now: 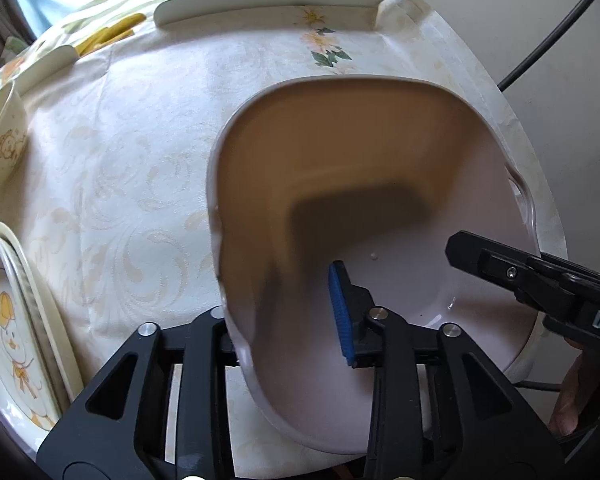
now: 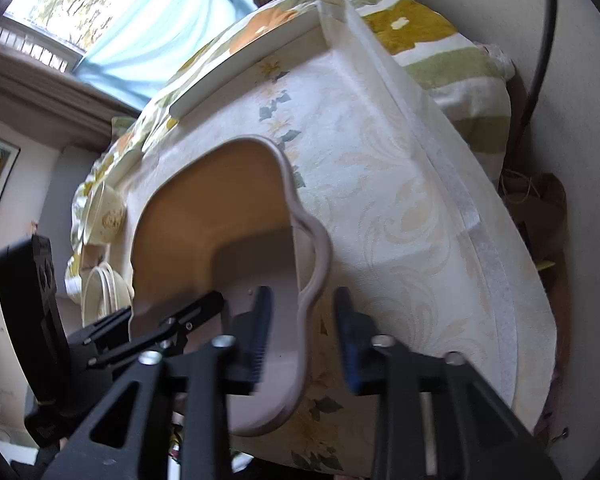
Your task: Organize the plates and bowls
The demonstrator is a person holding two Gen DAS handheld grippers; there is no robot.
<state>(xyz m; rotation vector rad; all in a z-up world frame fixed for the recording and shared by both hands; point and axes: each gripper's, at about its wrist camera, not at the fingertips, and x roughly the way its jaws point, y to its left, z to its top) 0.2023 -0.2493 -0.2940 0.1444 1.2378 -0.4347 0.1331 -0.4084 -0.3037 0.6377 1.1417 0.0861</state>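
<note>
only the left wrist view shows the duck plates (image 1: 12, 320).

Basin (image 1: 380, 184) was pale lilac-grey w/ tan-shaded inner wall. Tablecloth (image 1: 132, 152) was cream w/ faint scrolls & floral sprigs. Plates (image 1: 16, 320) showed yellow cartoon print; finger pads (image 1: 341, 312) were blue.

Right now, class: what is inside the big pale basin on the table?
The basin holds no dishes: only bare floor, shadow and a few droplets. One blue-padded finger of each gripper reaches inside over its rim. The near corner is hidden by the fingers.
</note>
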